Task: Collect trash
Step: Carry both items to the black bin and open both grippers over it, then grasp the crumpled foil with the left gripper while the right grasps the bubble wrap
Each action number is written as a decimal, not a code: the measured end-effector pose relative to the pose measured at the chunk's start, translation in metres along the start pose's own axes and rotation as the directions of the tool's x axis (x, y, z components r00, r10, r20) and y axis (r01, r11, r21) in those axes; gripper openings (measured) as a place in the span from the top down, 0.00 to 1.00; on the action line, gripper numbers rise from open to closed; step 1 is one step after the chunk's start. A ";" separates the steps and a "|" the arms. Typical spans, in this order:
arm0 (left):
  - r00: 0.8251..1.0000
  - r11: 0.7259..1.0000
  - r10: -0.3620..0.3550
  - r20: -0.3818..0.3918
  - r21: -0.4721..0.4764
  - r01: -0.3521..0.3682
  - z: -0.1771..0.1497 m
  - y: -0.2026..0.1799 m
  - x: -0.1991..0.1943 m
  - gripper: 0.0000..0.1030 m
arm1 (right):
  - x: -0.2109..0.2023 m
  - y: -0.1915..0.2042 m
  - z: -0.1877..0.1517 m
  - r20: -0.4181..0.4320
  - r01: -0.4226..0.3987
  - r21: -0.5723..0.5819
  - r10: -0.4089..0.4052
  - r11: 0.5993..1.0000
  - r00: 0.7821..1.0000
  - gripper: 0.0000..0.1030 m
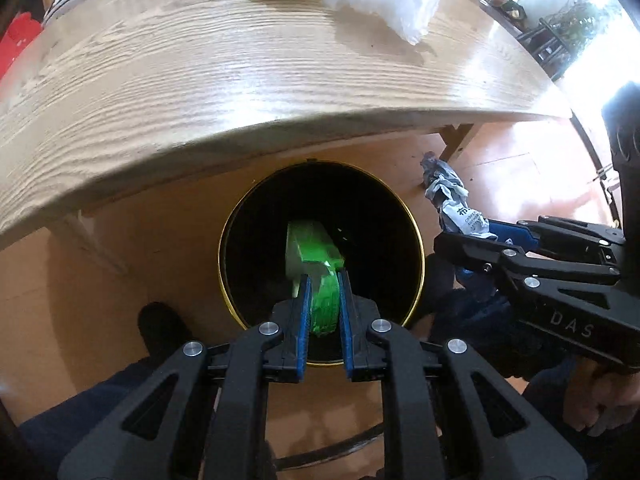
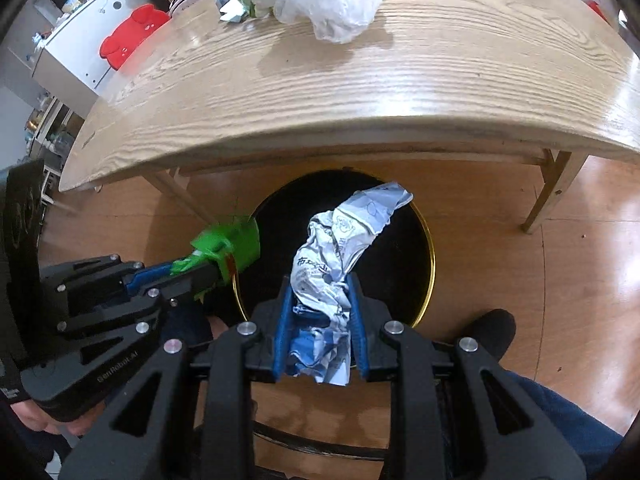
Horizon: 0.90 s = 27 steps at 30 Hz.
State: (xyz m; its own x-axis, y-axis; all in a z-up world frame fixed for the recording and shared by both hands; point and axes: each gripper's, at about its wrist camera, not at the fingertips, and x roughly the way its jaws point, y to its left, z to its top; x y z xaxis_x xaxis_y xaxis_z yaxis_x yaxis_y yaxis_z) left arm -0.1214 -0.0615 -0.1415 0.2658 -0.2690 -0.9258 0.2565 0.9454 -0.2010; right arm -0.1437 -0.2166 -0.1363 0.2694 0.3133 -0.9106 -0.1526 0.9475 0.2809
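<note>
a: the left gripper [image 1: 324,300] is pinching the green wrapper [image 1: 316,256] over the black bin [image 1: 416,236], at 6 o'clock of its mouth.

b: the right gripper [image 2: 320,308] is clamping the silver wrapper [image 2: 340,248] there too. i'd be spreading both fingers only while centred over the opening.

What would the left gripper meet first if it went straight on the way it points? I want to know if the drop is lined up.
Probably nothing but the black bin: the left gripper, shut on the green wrapper, points into its open mouth. Depth is unclear.
</note>
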 end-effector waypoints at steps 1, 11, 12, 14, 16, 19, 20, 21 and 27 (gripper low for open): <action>1.000 1.000 0.000 0.004 -0.009 0.000 0.001 0.002 -0.001 0.88 | -0.002 0.000 0.002 0.005 -0.001 0.004 0.001 1.000 1.000 0.72; 1.000 0.999 0.000 0.031 -0.039 0.001 0.003 0.005 -0.016 0.35 | -0.023 -0.002 0.004 0.077 -0.012 0.004 0.012 1.000 0.997 0.29; 0.999 0.999 -0.001 0.032 -0.038 0.002 0.004 0.003 -0.020 0.32 | -0.025 -0.004 0.004 0.083 -0.015 0.008 0.014 1.000 0.996 0.28; 0.999 0.999 0.000 0.049 -0.040 0.002 0.002 0.002 -0.029 0.26 | -0.032 -0.006 0.003 0.102 -0.018 0.020 0.016 1.000 0.995 0.26; 0.998 0.999 -0.002 0.063 -0.050 0.005 0.002 0.002 -0.036 0.24 | -0.042 -0.012 0.003 0.126 -0.027 0.039 0.022 0.999 0.992 0.26; 0.995 0.997 -0.004 0.101 -0.079 0.012 0.005 0.015 -0.054 0.18 | -0.060 -0.021 0.007 0.168 -0.037 0.062 0.026 0.997 0.985 0.20; 0.993 0.996 0.004 0.120 -0.093 0.008 0.007 0.019 -0.064 0.15 | -0.066 -0.024 0.010 0.182 -0.039 0.065 0.027 0.997 0.983 0.18; 0.990 0.995 0.010 0.138 -0.100 0.004 0.012 0.024 -0.073 0.14 | -0.071 -0.026 0.012 0.194 -0.042 0.066 0.028 0.997 0.981 0.17; 0.968 0.990 0.101 0.228 -0.121 -0.075 0.049 0.046 -0.115 0.10 | -0.110 -0.029 0.050 0.282 -0.026 0.038 0.014 0.999 0.959 0.08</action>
State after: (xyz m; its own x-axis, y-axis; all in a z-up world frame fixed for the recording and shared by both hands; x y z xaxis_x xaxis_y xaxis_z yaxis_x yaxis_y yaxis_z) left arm -0.0943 0.0043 -0.0281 0.4955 -0.2067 -0.8437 0.1214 0.9782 -0.1684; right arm -0.1214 -0.2753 -0.0296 0.5249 0.3314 -0.7840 -0.1229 0.9410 0.3154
